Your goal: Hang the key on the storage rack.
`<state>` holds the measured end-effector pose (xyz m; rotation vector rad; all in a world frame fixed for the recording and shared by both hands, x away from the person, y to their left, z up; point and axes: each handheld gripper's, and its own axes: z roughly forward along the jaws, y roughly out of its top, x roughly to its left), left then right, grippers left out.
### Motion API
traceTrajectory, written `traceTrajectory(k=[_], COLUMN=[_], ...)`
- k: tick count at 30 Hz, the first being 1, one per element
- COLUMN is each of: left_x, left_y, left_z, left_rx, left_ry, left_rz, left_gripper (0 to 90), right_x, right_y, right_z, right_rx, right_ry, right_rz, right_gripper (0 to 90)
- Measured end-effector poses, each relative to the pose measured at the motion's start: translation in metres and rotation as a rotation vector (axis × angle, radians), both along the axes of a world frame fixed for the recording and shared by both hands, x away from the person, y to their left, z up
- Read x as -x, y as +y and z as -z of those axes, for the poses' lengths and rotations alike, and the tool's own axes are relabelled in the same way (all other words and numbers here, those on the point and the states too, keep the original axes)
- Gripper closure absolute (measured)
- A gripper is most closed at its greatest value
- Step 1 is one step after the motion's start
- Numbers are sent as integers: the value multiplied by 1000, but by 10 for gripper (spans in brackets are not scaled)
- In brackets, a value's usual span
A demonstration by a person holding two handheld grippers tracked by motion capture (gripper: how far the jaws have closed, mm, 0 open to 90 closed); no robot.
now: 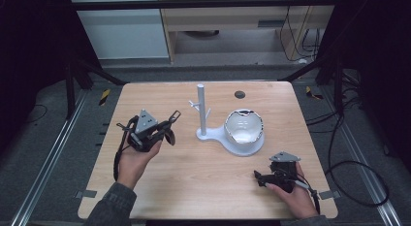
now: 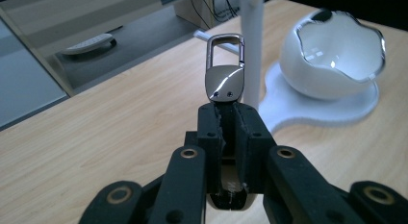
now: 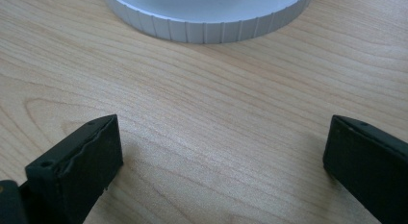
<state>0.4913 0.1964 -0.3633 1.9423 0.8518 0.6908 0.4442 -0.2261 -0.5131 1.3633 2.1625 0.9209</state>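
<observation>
My left gripper (image 1: 167,125) is held above the left half of the wooden table (image 1: 194,187), shut on a shiny metal key clip (image 2: 224,82) whose ring end sticks out past the jaws toward a white post. In the high view the clip (image 1: 175,115) points at that post (image 1: 201,109), which carries small pegs and rises from a flat white base (image 1: 218,137). A white, jagged-rimmed bowl (image 1: 244,126) sits on the same base. My right gripper (image 1: 260,180) rests low at the front right, open, with bare wood between its fingers (image 3: 77,166) and the base's ribbed rim (image 3: 202,29) ahead.
A small black round disc (image 1: 239,94) lies near the table's far edge behind the bowl. Dark frame struts (image 1: 94,71) flank the table at both back corners, and cables (image 1: 349,163) run over the floor at the right.
</observation>
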Motion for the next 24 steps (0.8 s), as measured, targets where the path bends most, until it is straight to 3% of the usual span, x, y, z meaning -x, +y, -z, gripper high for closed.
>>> traceTrajectory(k=[7,11,17,18,24], left_x=[-12,-11,-8,-8,-5], left_y=[-2,-1,-3,-2,-3], left_z=[-4,-6,-13,-15,-22], left_rx=[-18,27,31,35,56], left_ry=[-29,-19,-37,-56,-59], left_rz=[-10,-26,-17,-16,-19], left_gripper=[815,815,815,815,815], right_x=[0,0,0,0,-1], right_y=[0,0,0,0,0], right_z=[0,0,0,0,0], right_rx=[-1,-1,0,-1,-4], right_ry=[0,0,0,0,3], right_rz=[0,0,-1,-2,-1], right_gripper=[4,4,4,4,3])
